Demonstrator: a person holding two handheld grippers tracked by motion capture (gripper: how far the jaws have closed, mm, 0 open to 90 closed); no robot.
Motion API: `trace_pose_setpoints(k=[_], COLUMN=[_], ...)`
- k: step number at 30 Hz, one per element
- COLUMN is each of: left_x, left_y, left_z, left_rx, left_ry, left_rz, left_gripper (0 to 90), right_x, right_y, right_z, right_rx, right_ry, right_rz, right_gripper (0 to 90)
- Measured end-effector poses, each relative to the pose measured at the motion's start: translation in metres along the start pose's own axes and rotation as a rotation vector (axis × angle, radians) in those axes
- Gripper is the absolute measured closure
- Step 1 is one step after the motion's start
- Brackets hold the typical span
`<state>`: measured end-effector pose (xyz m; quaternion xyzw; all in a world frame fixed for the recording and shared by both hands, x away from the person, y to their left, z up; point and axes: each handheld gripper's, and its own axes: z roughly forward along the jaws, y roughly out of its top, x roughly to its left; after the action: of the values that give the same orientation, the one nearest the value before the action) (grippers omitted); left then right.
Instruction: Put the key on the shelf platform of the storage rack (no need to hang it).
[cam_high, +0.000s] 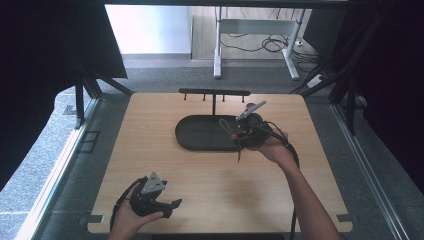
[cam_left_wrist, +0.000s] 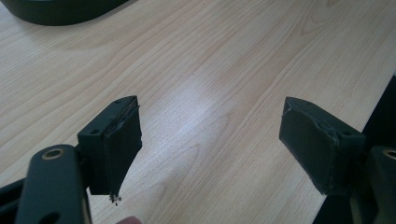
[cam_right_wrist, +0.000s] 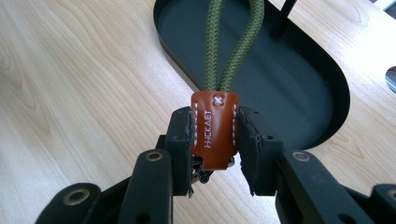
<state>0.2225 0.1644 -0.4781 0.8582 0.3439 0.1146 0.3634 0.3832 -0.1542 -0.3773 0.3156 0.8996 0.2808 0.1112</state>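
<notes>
Nearest, the left gripper (cam_high: 167, 204) rests low over the pale wooden counter (cam_high: 210, 185), jaws wide apart with nothing between them. Farther off, the right gripper (cam_right_wrist: 215, 140) pinches the brown leather tab (cam_right_wrist: 214, 129) of an olive-green cord loop (cam_right_wrist: 231, 44) above the black oval tray (cam_high: 197, 134).

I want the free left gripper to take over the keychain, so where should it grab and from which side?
Probably the green cord loop, above the brown leather tab, coming from over the black tray. The right gripper already clamps the tab's two sides, while the loop stands clear and is slim enough for the left gripper's open jaws.
</notes>
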Motion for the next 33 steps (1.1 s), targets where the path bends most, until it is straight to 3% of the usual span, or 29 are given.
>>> trace_pose_setpoints(k=[33], left_x=[0.001], left_y=[0.000], left_z=[-0.001], left_rx=[-0.005], left_ry=[-0.003], left_rz=[-0.004], left_gripper=[21.5], right_x=[-0.042], right_y=[0.025], right_z=[0.026], right_rx=[0.037], right_ry=[-0.009], right_rz=[0.085], right_gripper=[67.2])
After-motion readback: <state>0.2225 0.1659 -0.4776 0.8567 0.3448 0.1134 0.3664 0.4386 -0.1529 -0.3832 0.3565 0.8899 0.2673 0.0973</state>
